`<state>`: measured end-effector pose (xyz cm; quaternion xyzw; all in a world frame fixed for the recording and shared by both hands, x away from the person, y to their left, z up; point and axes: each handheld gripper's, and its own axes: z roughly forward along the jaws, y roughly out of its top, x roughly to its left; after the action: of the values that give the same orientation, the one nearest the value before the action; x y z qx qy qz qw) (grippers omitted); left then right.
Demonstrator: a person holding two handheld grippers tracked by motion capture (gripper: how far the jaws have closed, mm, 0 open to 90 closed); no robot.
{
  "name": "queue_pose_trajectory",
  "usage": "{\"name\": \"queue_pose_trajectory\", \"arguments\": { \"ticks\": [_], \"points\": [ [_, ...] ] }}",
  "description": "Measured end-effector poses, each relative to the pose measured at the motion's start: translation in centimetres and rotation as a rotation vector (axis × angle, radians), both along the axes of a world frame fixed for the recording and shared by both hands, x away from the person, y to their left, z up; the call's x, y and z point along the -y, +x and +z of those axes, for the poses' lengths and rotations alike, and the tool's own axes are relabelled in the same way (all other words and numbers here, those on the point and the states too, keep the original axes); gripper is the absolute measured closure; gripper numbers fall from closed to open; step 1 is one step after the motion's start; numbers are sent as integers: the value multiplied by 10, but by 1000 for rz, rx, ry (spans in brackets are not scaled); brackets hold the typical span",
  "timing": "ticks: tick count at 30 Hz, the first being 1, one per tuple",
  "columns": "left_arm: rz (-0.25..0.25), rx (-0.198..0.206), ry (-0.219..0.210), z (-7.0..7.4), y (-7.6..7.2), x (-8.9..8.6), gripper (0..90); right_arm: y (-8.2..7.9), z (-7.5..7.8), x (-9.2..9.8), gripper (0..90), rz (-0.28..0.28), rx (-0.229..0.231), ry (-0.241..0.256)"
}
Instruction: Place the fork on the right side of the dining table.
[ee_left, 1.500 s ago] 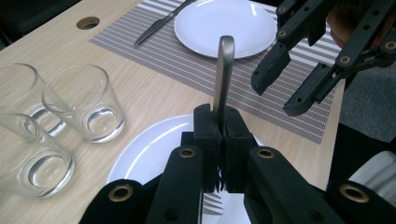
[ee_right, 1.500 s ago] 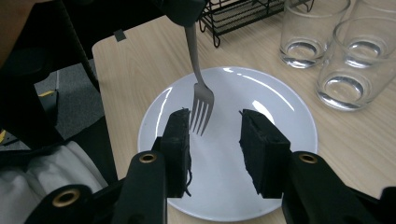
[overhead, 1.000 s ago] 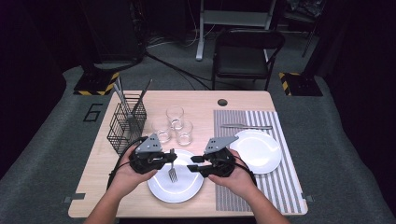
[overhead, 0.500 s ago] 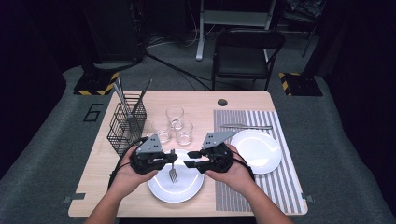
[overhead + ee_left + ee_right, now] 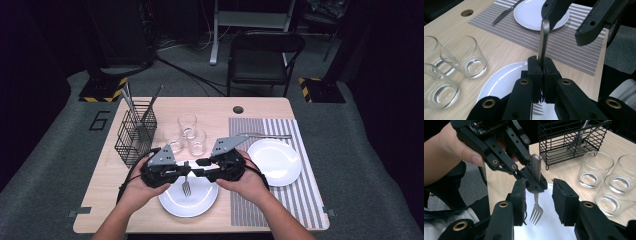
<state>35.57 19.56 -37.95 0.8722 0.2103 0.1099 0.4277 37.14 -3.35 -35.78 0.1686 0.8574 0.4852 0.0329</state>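
Grippers meet over the plate by the table's near edge. The left gripper clamps the fork, tines down. The right gripper gapes around its handle.

Both forearms entered from table's near edge, angled inward, hands close together near its middle. Left gripper pointed right, its 2 jaws clamped together around thin metal handle. Right gripper pointed left, facing left gripper, its 2 jaws spread apart, tips on either side of left gripper's jaw tips.
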Motion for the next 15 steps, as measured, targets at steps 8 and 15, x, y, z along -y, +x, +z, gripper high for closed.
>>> {"name": "queue_pose_trajectory", "arguments": {
  "ticks": [8,15],
  "points": [
    [-6,1,9,0,-1,1,869,2,5,-8,646,16,8,3],
    [-14,3,9,-1,-1,3,869,4,5,-13,661,21,7,-1]
  ]
}}
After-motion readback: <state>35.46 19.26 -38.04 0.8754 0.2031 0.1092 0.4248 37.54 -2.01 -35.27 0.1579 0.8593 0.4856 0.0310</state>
